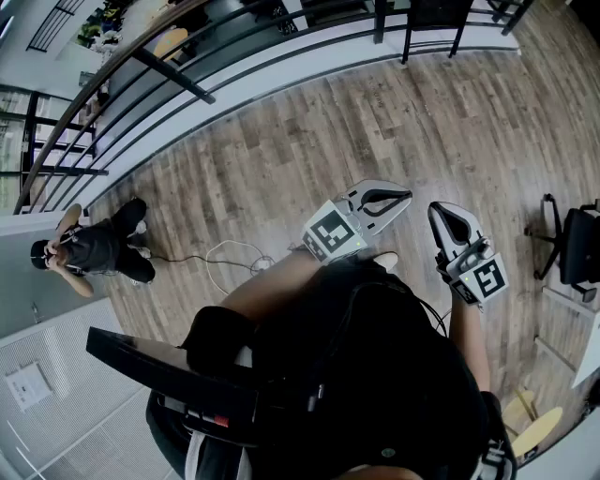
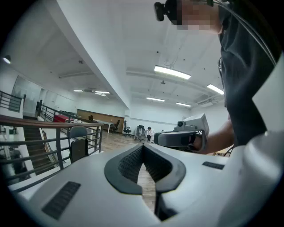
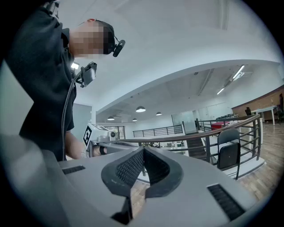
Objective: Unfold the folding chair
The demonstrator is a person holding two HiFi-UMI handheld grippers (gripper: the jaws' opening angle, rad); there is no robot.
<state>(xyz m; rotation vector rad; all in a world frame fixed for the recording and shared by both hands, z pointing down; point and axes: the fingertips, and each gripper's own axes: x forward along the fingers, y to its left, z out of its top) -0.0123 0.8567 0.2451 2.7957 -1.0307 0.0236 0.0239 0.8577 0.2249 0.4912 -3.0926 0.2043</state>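
The folding chair (image 2: 79, 144), with a grey back and a black seat flat against it, stands folded by the metal railing; it also shows in the right gripper view as the chair (image 3: 229, 153), and its dark legs (image 1: 439, 23) are at the top of the head view. My left gripper (image 1: 407, 196) and right gripper (image 1: 438, 210) are held level in front of my body, well short of the chair. Both are shut with nothing between the jaws. The left gripper (image 2: 143, 146) and the right gripper (image 3: 143, 150) show their ribbed pads closed together.
A metal railing (image 1: 187, 84) runs along the far edge of the wooden floor. A person (image 1: 89, 248) crouches at the left beside a loose white cable (image 1: 230, 253). An office chair (image 1: 577, 244) and a round wooden stool (image 1: 539, 431) stand at the right.
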